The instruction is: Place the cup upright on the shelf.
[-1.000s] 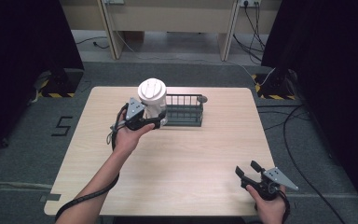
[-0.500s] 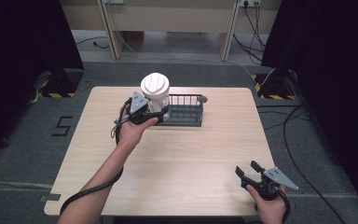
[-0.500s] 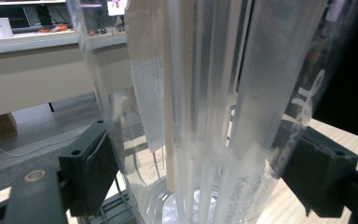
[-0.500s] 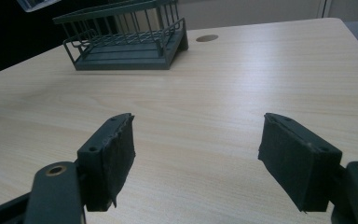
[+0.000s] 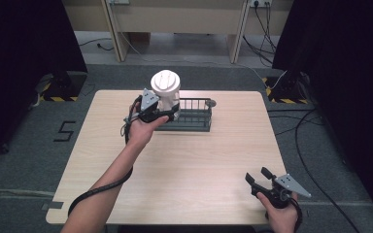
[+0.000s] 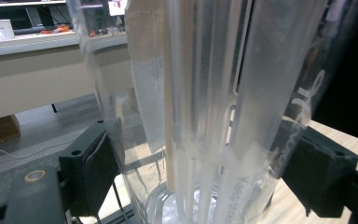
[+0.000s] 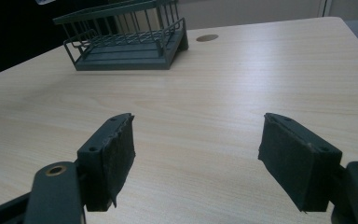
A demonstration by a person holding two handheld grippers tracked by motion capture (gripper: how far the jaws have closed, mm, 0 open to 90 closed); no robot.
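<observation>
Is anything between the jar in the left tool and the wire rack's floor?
Nothing visible. The left tool holds the clear jar upright above the left end of the wire rack, whose slatted floor looks bare in the right gripper view.

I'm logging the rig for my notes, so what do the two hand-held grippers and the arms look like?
Each black hand-held gripper, left and right, has two blocky jaws with rough dark pads and a grey three-cornered plate on top. A black cable trails along the left forearm. No sleeves cover the forearms.
</observation>
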